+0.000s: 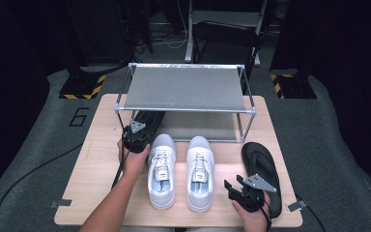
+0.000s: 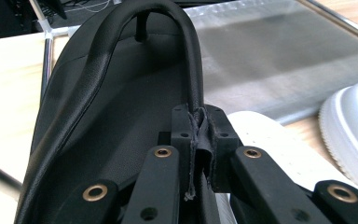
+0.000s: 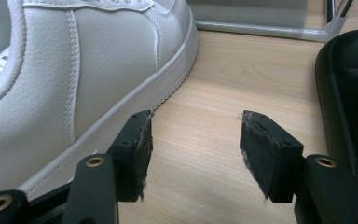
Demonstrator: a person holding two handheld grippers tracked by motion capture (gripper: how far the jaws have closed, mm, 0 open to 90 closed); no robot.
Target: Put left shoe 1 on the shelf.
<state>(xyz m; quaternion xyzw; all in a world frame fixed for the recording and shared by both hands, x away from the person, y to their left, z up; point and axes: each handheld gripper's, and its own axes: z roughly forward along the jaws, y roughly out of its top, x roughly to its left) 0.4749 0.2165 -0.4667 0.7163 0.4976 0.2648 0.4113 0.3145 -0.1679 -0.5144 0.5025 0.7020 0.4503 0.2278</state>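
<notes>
two white sneakers [image 1: 180, 170] stand side by side at the tabletop [image 1: 94, 159] centre, toes toward the metal rack [image 1: 185, 92] at the far edge. two black sandals: one [image 1: 262, 166] lies along the right edge; the other [image 2: 121, 107], at the rack's lower left corner, has its strap pinched in the left claw [image 2: 200, 140]. the right claw [image 3: 193, 154], jaws wide, rests over bare wood between sneaker and sandal near the front edge.
</notes>
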